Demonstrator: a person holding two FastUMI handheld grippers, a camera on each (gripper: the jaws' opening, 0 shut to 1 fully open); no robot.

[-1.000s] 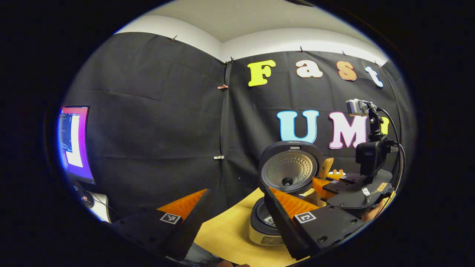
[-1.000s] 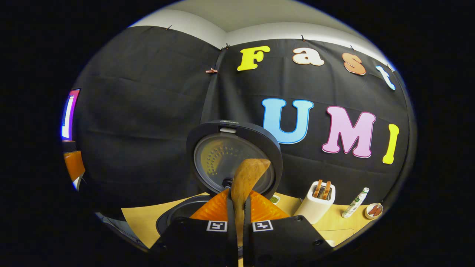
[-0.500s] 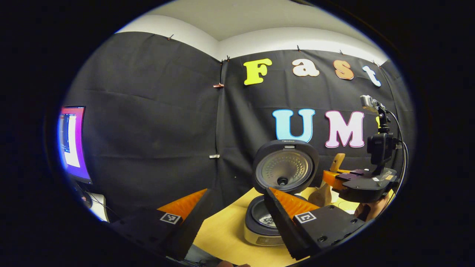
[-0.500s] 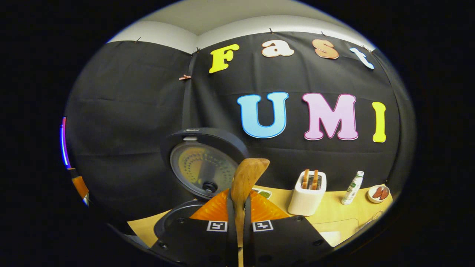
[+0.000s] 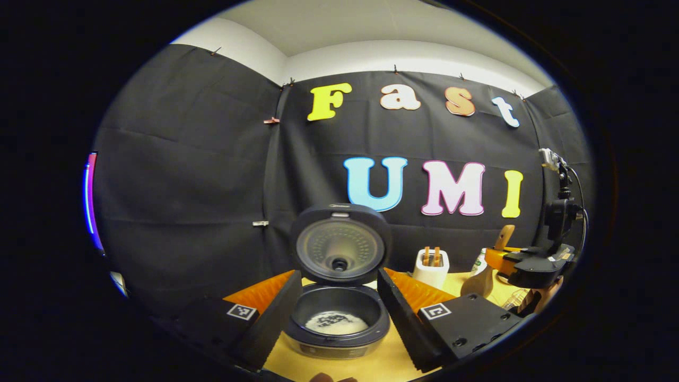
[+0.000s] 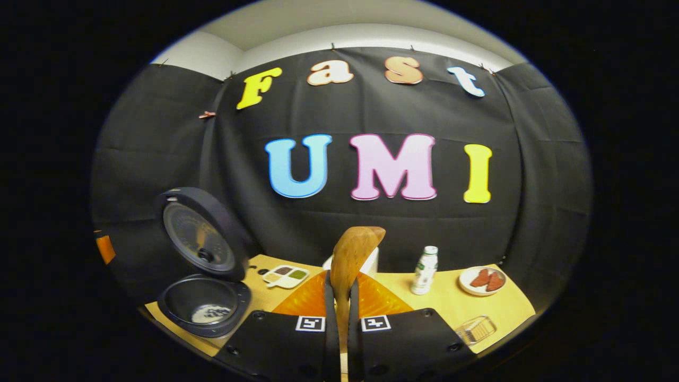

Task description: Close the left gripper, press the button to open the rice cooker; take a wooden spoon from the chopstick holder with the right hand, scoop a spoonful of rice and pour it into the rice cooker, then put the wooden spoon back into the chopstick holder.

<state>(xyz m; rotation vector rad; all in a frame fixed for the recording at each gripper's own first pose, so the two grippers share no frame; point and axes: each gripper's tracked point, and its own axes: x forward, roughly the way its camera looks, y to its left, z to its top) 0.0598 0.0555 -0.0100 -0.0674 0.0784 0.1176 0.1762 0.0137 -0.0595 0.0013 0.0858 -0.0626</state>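
Note:
The rice cooker (image 5: 337, 323) stands open with its lid (image 5: 339, 244) upright and white rice in the pot. My left gripper (image 5: 338, 276) is open, its fingers on either side of the cooker and just short of it. My right gripper (image 6: 339, 278) is shut on the wooden spoon (image 6: 354, 252), which points up and forward. Right behind the spoon stands the white chopstick holder (image 6: 373, 261). In the left gripper view the right gripper (image 5: 512, 261) holds the spoon (image 5: 477, 280) to the right of the holder (image 5: 431, 267), which has two wooden handles in it. The cooker (image 6: 204, 305) lies at the lower left of the right gripper view.
On the wooden table (image 6: 509, 307) stand a small white bottle (image 6: 424, 269), a plate of red pieces (image 6: 481, 280), a compartment dish (image 6: 285, 276) and a clear box (image 6: 476, 329) near the front edge. A hand (image 5: 538, 297) grips the right gripper.
The right gripper has carried the spoon to the right, away from the open cooker and up to the chopstick holder. The left gripper has swung to face the cooker.

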